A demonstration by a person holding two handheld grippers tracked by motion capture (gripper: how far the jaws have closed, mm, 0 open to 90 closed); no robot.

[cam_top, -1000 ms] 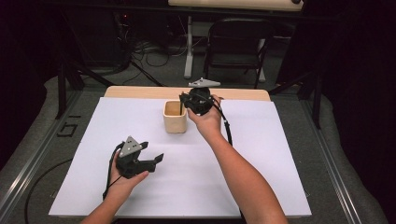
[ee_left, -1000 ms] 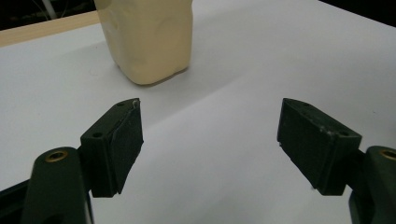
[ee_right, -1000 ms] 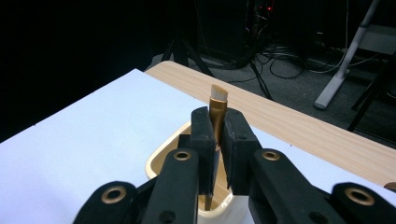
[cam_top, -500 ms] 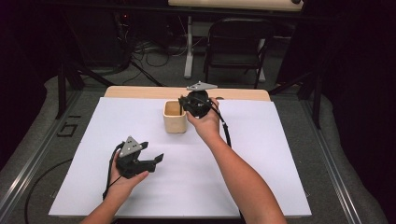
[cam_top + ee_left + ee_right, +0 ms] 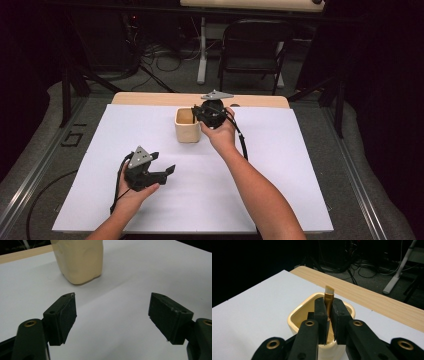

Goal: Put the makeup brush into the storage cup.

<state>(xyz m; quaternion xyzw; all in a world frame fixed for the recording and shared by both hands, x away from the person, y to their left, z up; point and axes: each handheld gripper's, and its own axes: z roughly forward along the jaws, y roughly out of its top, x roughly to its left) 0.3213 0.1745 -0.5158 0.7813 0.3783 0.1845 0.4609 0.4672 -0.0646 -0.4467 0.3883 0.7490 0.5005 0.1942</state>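
Over at the right tongs [image 5: 328, 305]: almost pressed together, pinching a thin brush [image 5: 328, 296] between the two black pads. Just been opening a tiny bit, with the brush in between and touching both pads. Standing upright, gold neck in the grip, short white bristles poking up above the tips. Hanging right over a cream cup [image 5: 295, 315] with rounded corners, lower end of the brush hidden behind the tongs.

From the high view: holding the right tongs [image 5: 202, 112] at the far side of the white worktop [image 5: 280, 165], just above the right side of the cup [image 5: 187, 131]. Cup sitting near the back edge, next to a strip of light wood [image 5: 150, 98].

Down at the left tongs [image 5: 112, 307]: spread wide, holding nothing, touching nothing. Only bare white worktop between the two pads. Pointing toward the cup [image 5: 80, 262], well apart from it. Held in the left hand at the near side of the worktop, left tongs [image 5: 167, 170] low over the white sheet.
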